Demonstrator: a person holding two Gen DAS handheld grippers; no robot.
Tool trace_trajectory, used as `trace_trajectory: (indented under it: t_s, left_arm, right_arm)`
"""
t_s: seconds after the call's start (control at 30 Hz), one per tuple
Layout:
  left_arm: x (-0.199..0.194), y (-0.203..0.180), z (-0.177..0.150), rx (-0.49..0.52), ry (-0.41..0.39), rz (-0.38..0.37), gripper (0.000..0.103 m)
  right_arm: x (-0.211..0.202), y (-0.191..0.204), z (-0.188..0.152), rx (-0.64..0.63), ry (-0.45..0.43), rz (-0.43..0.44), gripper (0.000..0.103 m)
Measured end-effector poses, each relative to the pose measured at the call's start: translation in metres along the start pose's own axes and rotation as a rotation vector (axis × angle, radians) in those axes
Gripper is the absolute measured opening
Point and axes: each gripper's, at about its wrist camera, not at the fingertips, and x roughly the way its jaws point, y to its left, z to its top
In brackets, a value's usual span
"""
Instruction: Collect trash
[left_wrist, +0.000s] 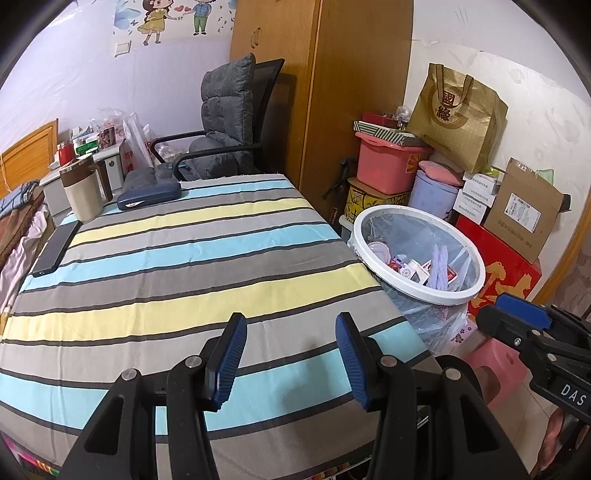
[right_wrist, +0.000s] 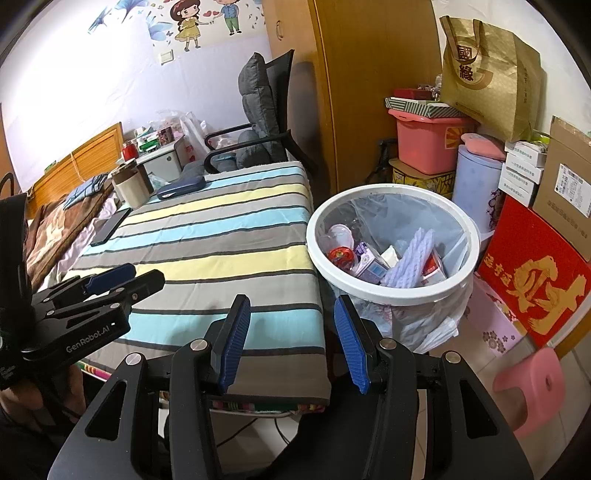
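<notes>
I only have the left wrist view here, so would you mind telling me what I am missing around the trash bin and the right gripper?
Observer: The right wrist view looks straight down into the trash bin; besides the purple corrugated piece, a round red-and-white lid lies inside.
Operator: Thank you. Is the right gripper holding anything?
Observer: No. The right gripper is open, with nothing between its blue pads.
Operator: And what is under the near edge of the table?
Observer: A dark cable runs across the floor below the striped tablecloth.
</notes>
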Motion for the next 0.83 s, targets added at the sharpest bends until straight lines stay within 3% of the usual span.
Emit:
trace_trajectory:
  t_s: [0.83]
  left_arm:
    - [-0.0009,-0.0009,-0.0029,-0.017,-0.011,0.032,0.050]
  right_arm:
    - [0.0033,0.0028,-0.0025,-0.003,0.011,0.007,0.050]
